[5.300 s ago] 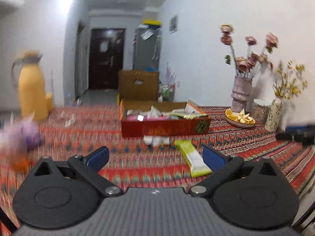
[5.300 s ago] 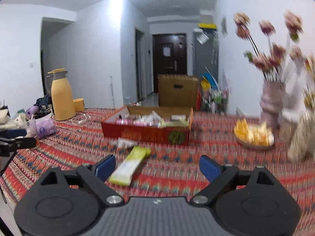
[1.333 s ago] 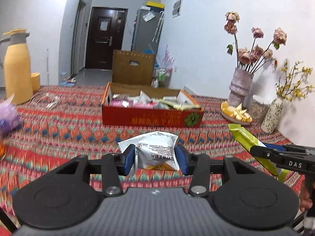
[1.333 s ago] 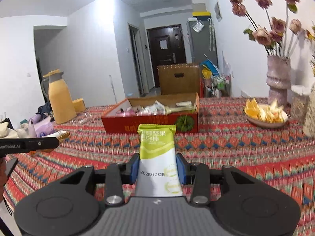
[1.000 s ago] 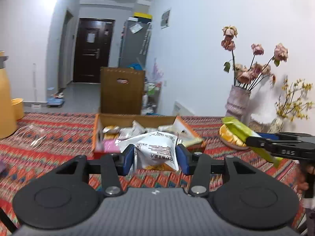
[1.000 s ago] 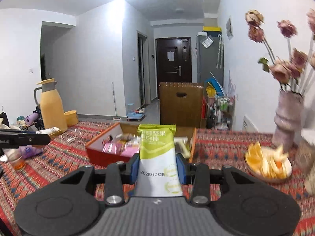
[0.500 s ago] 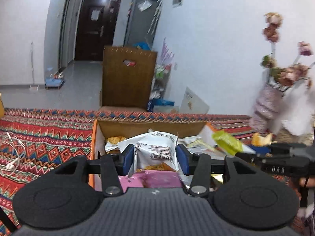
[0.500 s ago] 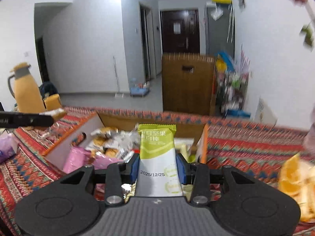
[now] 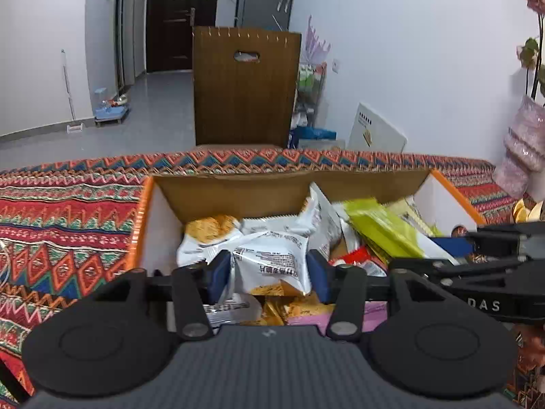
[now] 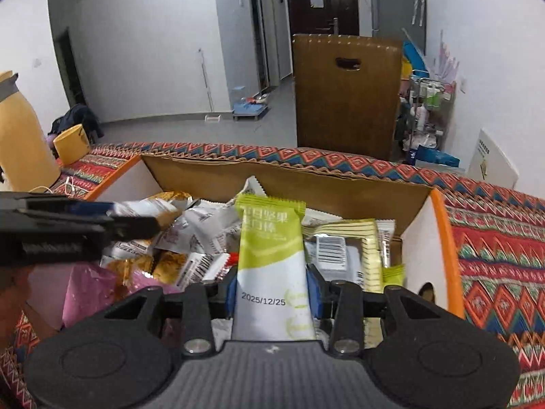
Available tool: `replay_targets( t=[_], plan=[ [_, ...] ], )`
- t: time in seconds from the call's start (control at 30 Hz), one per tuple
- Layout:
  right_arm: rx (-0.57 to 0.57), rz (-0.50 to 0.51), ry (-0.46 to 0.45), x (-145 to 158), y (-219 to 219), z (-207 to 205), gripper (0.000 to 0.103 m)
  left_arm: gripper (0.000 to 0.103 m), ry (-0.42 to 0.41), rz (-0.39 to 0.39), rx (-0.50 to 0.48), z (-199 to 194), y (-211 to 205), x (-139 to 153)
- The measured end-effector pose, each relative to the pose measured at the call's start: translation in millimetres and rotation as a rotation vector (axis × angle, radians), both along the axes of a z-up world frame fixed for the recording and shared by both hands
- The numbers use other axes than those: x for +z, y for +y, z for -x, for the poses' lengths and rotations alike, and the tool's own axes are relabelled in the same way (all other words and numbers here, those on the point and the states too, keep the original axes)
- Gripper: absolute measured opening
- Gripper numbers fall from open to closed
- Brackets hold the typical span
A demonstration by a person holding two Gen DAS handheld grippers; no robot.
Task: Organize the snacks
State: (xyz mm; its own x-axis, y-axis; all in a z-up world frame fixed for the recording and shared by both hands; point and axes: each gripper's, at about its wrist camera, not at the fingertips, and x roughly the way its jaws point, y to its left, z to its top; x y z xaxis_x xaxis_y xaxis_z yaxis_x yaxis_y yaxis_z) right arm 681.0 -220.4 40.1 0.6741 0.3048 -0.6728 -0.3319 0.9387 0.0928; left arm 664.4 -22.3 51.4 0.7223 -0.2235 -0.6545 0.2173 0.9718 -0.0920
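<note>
Both claws hung over the snack box [image 9: 442, 184]: left claw [image 9: 267, 274] opening around white packet [image 9: 272, 262], right claw [image 10: 272, 294] pinching upright green bar [image 10: 270, 248].

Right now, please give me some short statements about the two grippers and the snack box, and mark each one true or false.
1. The right gripper holds a green and white snack bar. True.
2. The cardboard box is empty. False: many snack packets lie in it.
3. A white snack packet sits between the fingers of the left gripper, whose jaws are opening. True.
4. Both grippers are over the box. True.
5. The box stands on a bare wooden table. False: it stands on a red patterned cloth.
</note>
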Motion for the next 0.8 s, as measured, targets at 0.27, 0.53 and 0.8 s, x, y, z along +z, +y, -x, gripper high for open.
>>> replay_targets(
  t=[0.27,0.53,0.8],
  plan=[
    [-0.009,-0.204,0.077,6,-3,-22,0.064,0.081,-0.012,0.036,0.058,9,11,7],
    [-0.007,-0.206,0.027,42,-17,8,0.073,0.085,-0.061,0.022,0.100,32,30,49],
    [-0.096,-0.036,-0.074,121,-54,70,0.095,0.099,-0.146,-0.015,0.114,91,35,117]
  ],
)
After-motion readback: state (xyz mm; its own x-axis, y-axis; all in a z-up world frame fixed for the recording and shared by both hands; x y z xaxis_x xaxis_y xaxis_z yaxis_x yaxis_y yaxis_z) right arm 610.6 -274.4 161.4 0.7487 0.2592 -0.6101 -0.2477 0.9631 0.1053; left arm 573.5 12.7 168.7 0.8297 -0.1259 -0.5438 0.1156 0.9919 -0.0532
